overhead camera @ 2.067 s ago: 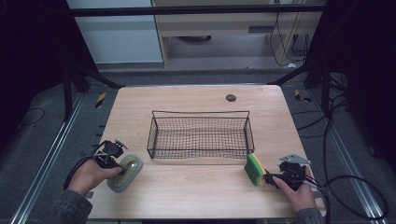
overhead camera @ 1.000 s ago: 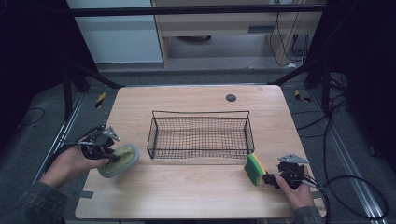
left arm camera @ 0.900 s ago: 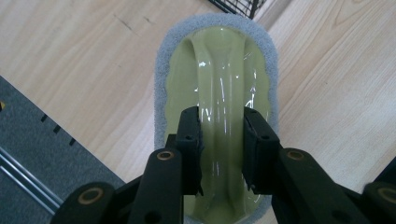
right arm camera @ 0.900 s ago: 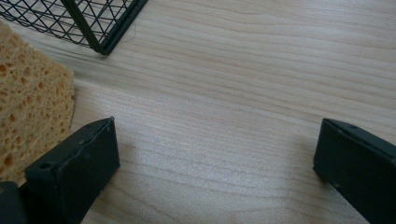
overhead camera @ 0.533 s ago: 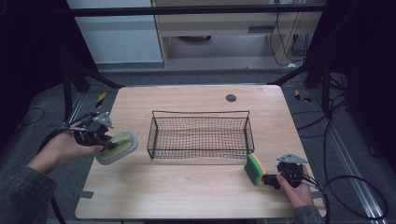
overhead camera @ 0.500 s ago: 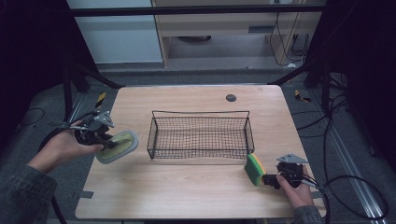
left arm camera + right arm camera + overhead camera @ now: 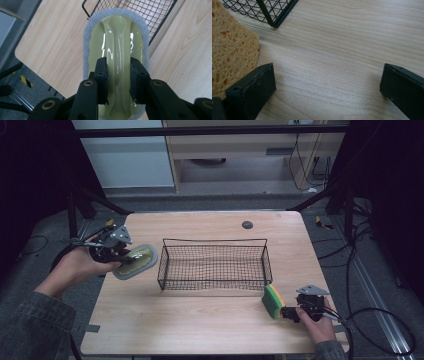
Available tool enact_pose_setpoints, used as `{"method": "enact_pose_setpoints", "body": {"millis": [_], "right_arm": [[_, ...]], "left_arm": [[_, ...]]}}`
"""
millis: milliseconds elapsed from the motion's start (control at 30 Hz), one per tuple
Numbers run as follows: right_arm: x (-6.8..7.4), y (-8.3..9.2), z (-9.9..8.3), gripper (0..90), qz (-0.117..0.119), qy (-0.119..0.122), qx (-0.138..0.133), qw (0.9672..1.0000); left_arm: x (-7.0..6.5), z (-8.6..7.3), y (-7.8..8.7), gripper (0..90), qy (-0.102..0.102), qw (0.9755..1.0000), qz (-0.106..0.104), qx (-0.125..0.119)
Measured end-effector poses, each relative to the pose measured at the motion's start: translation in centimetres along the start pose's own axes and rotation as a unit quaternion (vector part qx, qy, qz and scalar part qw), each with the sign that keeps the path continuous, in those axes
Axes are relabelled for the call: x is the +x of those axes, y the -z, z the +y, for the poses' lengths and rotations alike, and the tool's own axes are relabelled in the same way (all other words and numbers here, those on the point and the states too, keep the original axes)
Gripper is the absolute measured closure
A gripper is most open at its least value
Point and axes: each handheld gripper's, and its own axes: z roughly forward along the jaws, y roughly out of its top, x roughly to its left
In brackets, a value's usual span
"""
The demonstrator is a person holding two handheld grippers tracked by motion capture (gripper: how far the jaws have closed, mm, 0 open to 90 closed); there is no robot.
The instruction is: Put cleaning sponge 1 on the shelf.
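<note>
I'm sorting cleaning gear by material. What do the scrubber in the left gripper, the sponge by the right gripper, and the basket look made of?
Scrubber: glossy pale-green plastic grip, judging by its highlights, on a fuzzy grey pad, probably abrasive fibre. Sponge: porous yellow foam with open holes; the high view shows a green layer, likely scouring. Basket: thin black wire mesh, seemingly coated metal.

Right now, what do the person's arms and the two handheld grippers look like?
Both grippers are black, with blocky square-tipped jaws. The left gripper and right gripper each carry a grey three-cornered plate on top and trail a black cable. The forearms wear grey denim-like sleeves; hands are bare.
</note>
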Motion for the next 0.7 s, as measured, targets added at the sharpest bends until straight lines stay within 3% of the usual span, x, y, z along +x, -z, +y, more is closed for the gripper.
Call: {"method": "enact_pose_setpoints", "body": {"millis": [333, 400, 600, 700], "right_arm": [[-0.1, 0.0, 0.0, 0.5, 0.002, 0.005, 0.0, 1.0], [-0.1, 0.0, 0.0, 0.5, 0.002, 0.005, 0.0, 1.0], [-0.1, 0.0, 0.0, 0.5, 0.002, 0.005, 0.0, 1.0], [-0.1, 0.0, 0.0, 0.5, 0.003, 0.007, 0.0, 1.0]], "left_arm": [[0.2, 1.2, 1.0, 70.5, -0.02, 0.9997, 0.011, 0.002], [-0.1, 1.7, 1.3, 70.5, -0.033, 0.9994, 0.014, 0.003], [-0.6, 2.5, 1.1, 70.5, -0.043, 0.9989, 0.016, -0.004], [-0.8, 3.2, 0.8, 70.5, -0.058, 0.9982, 0.016, -0.005]]}}
